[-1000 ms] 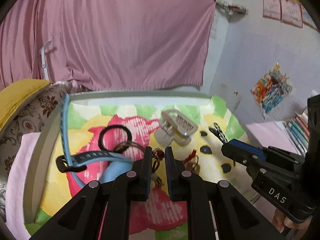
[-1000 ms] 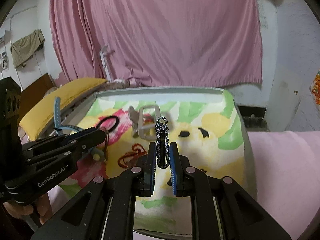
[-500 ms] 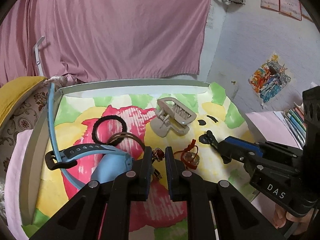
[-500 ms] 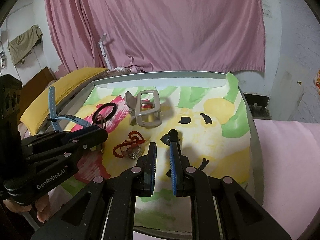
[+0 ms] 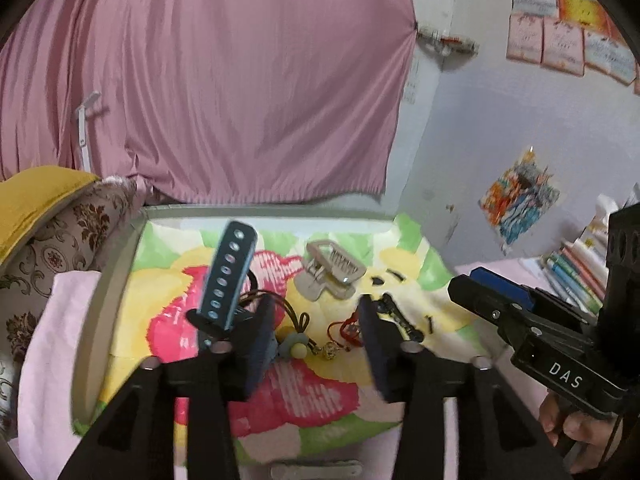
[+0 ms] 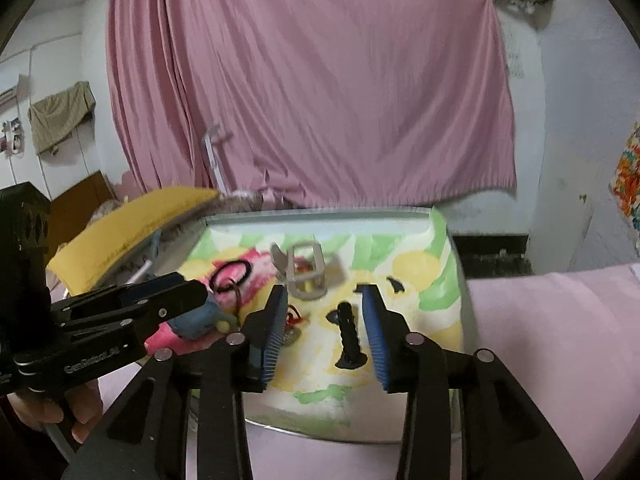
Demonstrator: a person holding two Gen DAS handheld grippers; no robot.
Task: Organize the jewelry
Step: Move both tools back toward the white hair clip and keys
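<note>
Left hand-held gripper (image 5: 316, 332) was opening with nothing between its pads, a blue strap (image 5: 228, 276) standing against its left finger. Right hand-held gripper (image 6: 324, 324) was opening too, the black clip (image 6: 350, 334) lying free on the tray (image 6: 460, 280) between its fingers. Beyond lay a beige claw (image 6: 306, 276) and black ring (image 6: 231, 273).

A lived-in bedroom in a home. A pink curtain (image 5: 224, 92) hangs across the wall at 12 o'clock, with a yellow pillow (image 6: 132, 224) and a brown floral cushion (image 5: 60, 240) at 9 o'clock. Paper notes (image 5: 560, 40) and a child's colourful drawing (image 5: 518, 200) are stuck to the white plaster wall at 2 o'clock; books (image 5: 576, 268) are stacked at 3 o'clock. A cloth (image 6: 60, 116) hangs at 10 o'clock. Pink bedding (image 6: 560, 340) lies around a cartoon-printed tray (image 6: 452, 248) of hair accessories.
</note>
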